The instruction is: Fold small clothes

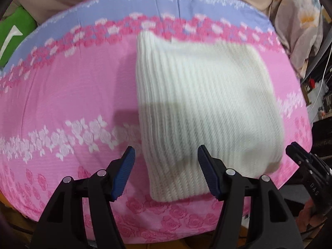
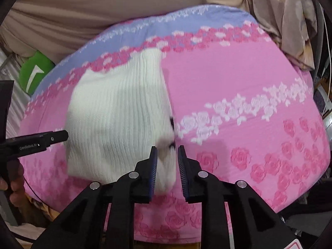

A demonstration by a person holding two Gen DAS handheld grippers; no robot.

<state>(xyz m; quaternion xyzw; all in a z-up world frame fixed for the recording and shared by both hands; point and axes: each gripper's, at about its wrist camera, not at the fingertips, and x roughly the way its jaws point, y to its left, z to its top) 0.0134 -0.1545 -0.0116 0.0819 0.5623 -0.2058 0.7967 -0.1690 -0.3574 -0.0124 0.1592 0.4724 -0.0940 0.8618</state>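
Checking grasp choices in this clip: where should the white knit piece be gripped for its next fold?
Probably the near corner of the white knit piece, between the right gripper's fingers. It lies flat on the pink sheet, so come from the near edge and pinch the doubled layers.

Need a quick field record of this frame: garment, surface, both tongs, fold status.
garment: white ribbed knit piece, lying flat as a compact folded rectangle
surface: pink floral sheet with a lilac band at the far edge
left tongs: open, straddling the garment's near left corner, pads not pressing
right tongs: slightly open, garment's near right corner between the pads, no clear pinch
fold status: looks folded; whether more folds follow cannot be told
background: green item beyond the sheet
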